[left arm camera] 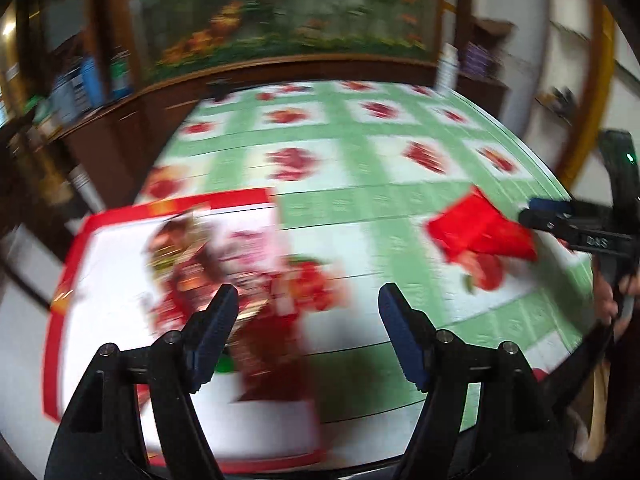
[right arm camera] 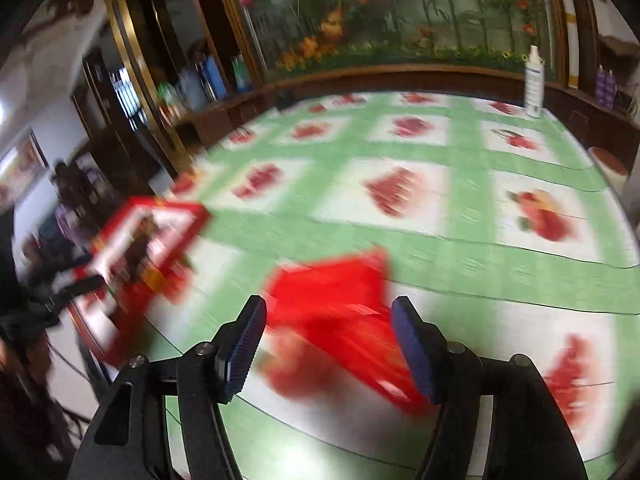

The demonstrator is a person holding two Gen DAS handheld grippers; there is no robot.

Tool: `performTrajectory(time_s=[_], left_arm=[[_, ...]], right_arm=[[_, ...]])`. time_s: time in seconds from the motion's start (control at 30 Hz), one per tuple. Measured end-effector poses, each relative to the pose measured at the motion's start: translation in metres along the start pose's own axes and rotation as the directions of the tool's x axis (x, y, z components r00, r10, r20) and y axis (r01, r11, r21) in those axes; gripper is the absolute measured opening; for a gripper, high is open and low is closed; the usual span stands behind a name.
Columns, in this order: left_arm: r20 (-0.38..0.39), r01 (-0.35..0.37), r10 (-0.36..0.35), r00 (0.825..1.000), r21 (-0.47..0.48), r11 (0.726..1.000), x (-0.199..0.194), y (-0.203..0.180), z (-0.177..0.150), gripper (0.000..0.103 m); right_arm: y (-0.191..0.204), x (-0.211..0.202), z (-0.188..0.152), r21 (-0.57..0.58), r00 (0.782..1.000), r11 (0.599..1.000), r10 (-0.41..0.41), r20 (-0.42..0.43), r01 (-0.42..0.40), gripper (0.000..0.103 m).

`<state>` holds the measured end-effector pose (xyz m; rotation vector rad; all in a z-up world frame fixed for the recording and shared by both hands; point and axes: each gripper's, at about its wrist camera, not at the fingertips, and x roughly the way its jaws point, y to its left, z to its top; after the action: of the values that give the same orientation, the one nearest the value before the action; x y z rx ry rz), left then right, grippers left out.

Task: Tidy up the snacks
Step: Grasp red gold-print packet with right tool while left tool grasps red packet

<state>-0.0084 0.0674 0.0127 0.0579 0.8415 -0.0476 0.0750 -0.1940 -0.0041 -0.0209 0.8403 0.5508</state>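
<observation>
Fruit-print counter (right arm camera: 460,220): both grippers, left (left arm camera: 308,312) and right (right arm camera: 328,328), have their fingers spread and empty, red packet (right arm camera: 340,300) lying loose, probably heading for the tray (left arm camera: 64,280).

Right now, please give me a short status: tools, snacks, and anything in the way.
Left tool open, nothing held. Right tool open over red packet on the table. Other snacks in red-rimmed tray. Path looks free; picture blurred.

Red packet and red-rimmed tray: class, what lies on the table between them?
Only bare tablecloth. The left wrist view shows the stretch between the tray and the red packet best, though blurred.
</observation>
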Motion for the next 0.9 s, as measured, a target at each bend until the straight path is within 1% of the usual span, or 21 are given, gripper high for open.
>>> performTrajectory(time_s=[0.03,0.1,0.13,0.2,0.27,0.33,0.4,0.43,0.47,0.5,0.57,0.63,0.67,0.7,0.73,0.8,0.9], left_arm=[[-0.010,0.024,-0.024,1.000,0.037,0.999,0.004,-0.013,0.004,0.072],[-0.019,0.043,-0.042,0.999,0.099,0.994,0.009,-0.034,0.011,0.072],[-0.025,0.053,-0.050,0.998,0.149,0.987,0.015,-0.049,0.016,0.072],[-0.043,0.077,-0.070,0.997,0.210,0.975,0.020,-0.065,0.021,0.072],[-0.077,0.120,-0.104,0.992,0.263,0.957,0.030,-0.080,0.028,0.072],[-0.108,0.137,-0.109,0.988,0.300,0.944,0.041,-0.092,0.036,0.072],[-0.138,0.160,-0.122,0.983,0.316,0.935,0.052,-0.099,0.044,0.072],[-0.151,0.165,-0.122,0.981,0.318,0.934,0.058,-0.102,0.049,0.072],[-0.163,0.166,-0.118,0.979,0.318,0.933,0.063,-0.104,0.053,0.072],[-0.175,0.171,-0.119,0.977,0.324,0.931,0.068,-0.107,0.055,0.072],[-0.185,0.173,-0.114,0.976,0.346,0.922,0.078,-0.113,0.059,0.072],[-0.188,0.186,-0.121,0.975,0.385,0.904,0.085,-0.122,0.061,0.072],[-0.188,0.192,-0.125,0.974,0.402,0.895,0.088,-0.125,0.062,0.072],[-0.187,0.199,-0.130,0.974,0.421,0.885,0.090,-0.129,0.062,0.072],[-0.188,0.212,-0.141,0.972,0.445,0.870,0.091,-0.135,0.063,0.072],[-0.184,0.225,-0.154,0.971,0.476,0.850,0.094,-0.143,0.064,0.072],[-0.178,0.217,-0.146,0.973,0.503,0.836,0.104,-0.152,0.069,0.072]], right_arm=[[-0.008,-0.002,-0.002,-0.029,1.000,0.999,-0.016,-0.008,0.016,0.068],[-0.018,-0.004,-0.005,-0.101,0.999,0.995,-0.019,-0.031,0.016,0.071],[-0.019,-0.004,-0.007,-0.140,0.999,0.990,-0.022,-0.045,0.016,0.073],[-0.021,0.002,-0.009,-0.218,0.996,0.976,-0.035,-0.078,0.018,0.073],[-0.021,0.013,-0.010,-0.274,0.993,0.962,-0.010,-0.115,-0.022,0.073],[-0.020,0.019,-0.015,-0.308,0.988,0.949,0.020,-0.155,-0.068,0.073],[-0.018,0.033,-0.016,-0.335,0.978,0.937,0.035,-0.204,-0.103,0.073],[-0.020,0.043,-0.017,-0.327,0.970,0.937,0.042,-0.240,-0.121,0.075],[-0.021,0.049,-0.020,-0.324,0.968,0.939,0.037,-0.248,-0.119,0.076],[-0.021,0.048,-0.020,-0.330,0.973,0.937,0.035,-0.228,-0.111,0.076],[-0.023,0.045,-0.023,-0.313,0.977,0.945,0.024,-0.212,-0.091,0.071],[-0.022,0.040,-0.029,-0.297,0.983,0.953,-0.004,-0.186,-0.053,0.066],[-0.022,0.034,-0.034,-0.289,0.984,0.957,-0.012,-0.176,-0.040,0.061],[-0.023,0.030,-0.037,-0.275,0.985,0.961,-0.014,-0.174,-0.035,0.059],[-0.024,0.024,-0.042,-0.247,0.985,0.969,-0.020,-0.172,-0.023,0.056],[-0.028,0.013,-0.050,-0.204,0.985,0.979,-0.030,-0.167,-0.005,0.055],[-0.032,-0.005,-0.066,-0.156,0.986,0.987,-0.056,-0.155,0.031,0.055]])
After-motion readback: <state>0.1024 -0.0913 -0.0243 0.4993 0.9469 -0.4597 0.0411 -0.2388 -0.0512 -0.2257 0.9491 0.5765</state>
